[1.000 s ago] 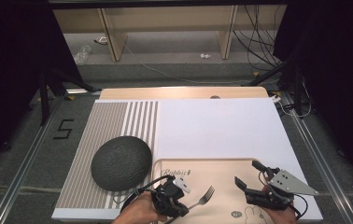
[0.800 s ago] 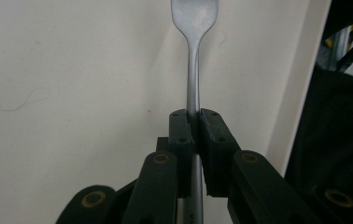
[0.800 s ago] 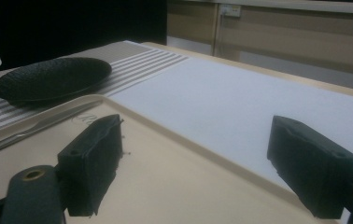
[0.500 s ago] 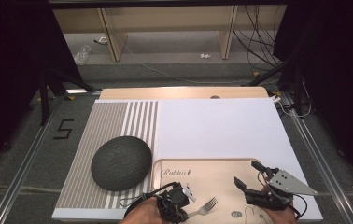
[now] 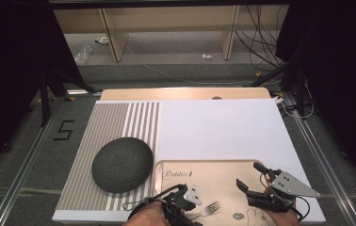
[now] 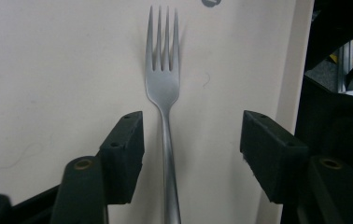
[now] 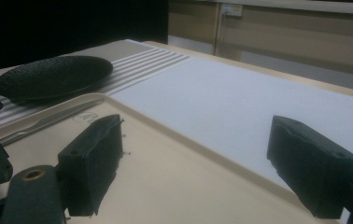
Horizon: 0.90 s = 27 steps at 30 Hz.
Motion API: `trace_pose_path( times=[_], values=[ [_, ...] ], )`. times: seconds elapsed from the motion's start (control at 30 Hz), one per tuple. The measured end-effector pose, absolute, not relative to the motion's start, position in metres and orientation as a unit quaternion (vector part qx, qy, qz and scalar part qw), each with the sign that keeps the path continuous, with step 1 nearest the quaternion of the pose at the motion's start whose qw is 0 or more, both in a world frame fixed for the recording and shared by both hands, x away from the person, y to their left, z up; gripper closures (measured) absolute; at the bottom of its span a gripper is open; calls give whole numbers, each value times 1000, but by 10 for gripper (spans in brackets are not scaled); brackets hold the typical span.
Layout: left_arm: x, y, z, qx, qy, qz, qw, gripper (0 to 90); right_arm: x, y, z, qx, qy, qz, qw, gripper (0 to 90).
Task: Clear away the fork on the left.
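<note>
Retreated toward the tray (image 5: pixel 242 162) edge, left hand-held gripper (image 6: pixel 191 135) gapes around fork (image 6: pixel 163 88).

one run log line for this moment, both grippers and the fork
left gripper: open, jaws astride fork handle | fork: flat on tray | right gripper: open, empty, over tray | plate: on striped mat

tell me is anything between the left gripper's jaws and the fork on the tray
Nothing visible. The left gripper is open, one jaw on each side of the fork handle, with bare tray in the gaps. The jaws are not yet touching the handle.
</note>
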<state>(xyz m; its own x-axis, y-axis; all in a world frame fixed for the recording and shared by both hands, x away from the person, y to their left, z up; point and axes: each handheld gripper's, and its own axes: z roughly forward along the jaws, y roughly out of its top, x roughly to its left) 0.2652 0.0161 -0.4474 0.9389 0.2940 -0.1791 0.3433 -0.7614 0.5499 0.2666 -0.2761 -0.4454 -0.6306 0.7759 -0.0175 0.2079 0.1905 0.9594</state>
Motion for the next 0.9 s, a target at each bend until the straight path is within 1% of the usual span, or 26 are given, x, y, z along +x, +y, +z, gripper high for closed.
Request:
trace_pose_path(
  times=[0.1, 0.17, 0.27, 0.43, 0.73, 0.9],
  values=[
    [265, 15, -449, 932, 173, -33, 317, 522, 266, -276, -445, 339, 725, 538, 263, 191],
    [265, 14, -451, 930, 174, -34, 322, 630, 266, -276, -445, 338, 727, 537, 263, 192],
    [264, 13, -454, 932, 170, -30, 320, 753, 267, -275, -446, 338, 727, 537, 263, 192],
    [263, 8, -463, 931, 176, -40, 317, 886, 267, -275, -446, 338, 727, 537, 263, 195],
    [266, 6, -472, 938, 171, -21, 302, 893, 267, -275, -446, 338, 727, 537, 263, 194],
    [267, 7, -472, 939, 175, -2, 295, 893, 267, -275, -446, 337, 727, 537, 264, 195]
  ],
)
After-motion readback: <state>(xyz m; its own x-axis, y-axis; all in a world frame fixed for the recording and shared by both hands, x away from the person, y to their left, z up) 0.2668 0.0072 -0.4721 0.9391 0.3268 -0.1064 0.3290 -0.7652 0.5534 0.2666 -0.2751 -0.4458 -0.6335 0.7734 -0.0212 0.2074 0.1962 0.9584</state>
